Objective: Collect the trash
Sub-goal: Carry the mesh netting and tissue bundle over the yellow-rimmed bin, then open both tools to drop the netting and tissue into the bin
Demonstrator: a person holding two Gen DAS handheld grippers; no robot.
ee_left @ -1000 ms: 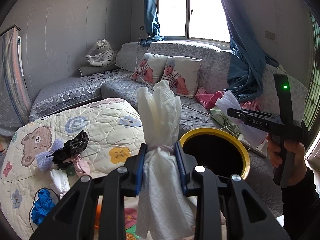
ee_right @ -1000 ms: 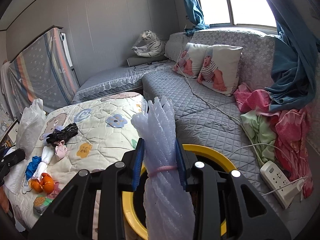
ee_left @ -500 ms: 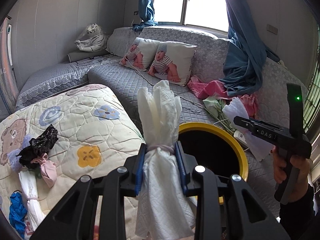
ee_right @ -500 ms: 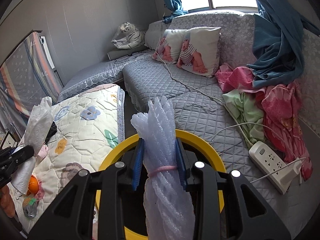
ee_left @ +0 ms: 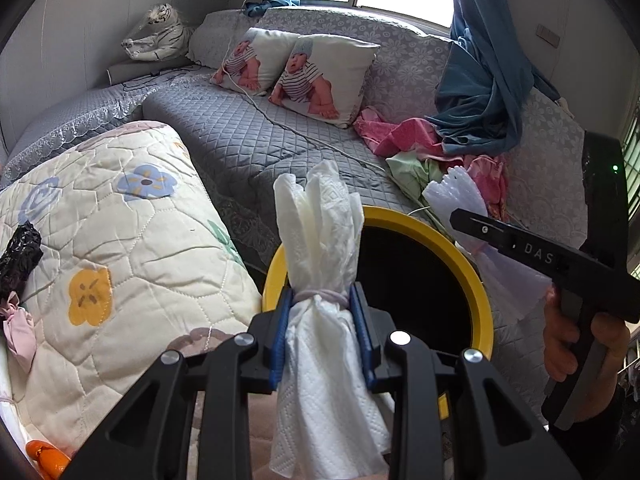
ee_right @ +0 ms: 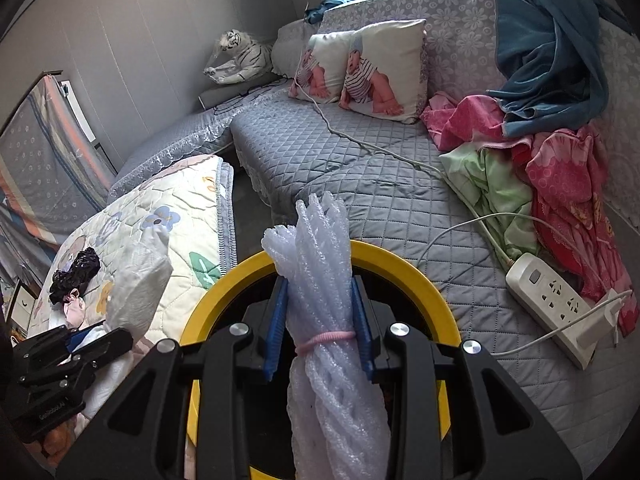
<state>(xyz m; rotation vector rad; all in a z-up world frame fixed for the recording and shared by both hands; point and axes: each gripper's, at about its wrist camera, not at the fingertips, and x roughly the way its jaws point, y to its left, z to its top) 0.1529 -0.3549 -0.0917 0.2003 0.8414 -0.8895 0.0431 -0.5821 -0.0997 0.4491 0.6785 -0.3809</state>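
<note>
Left gripper [ee_left: 322, 316] clamped on paper bundle [ee_left: 320, 220], right gripper [ee_right: 318, 316] on foam bundle [ee_right: 316, 248], above lower-centre yellow bin [ee_left: 478, 280]; off-centre release risks spilling outside.

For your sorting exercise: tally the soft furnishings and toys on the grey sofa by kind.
Baby-print cushions: 2
Plush tigers: 1
Power strips: 1
Total: 4
</note>
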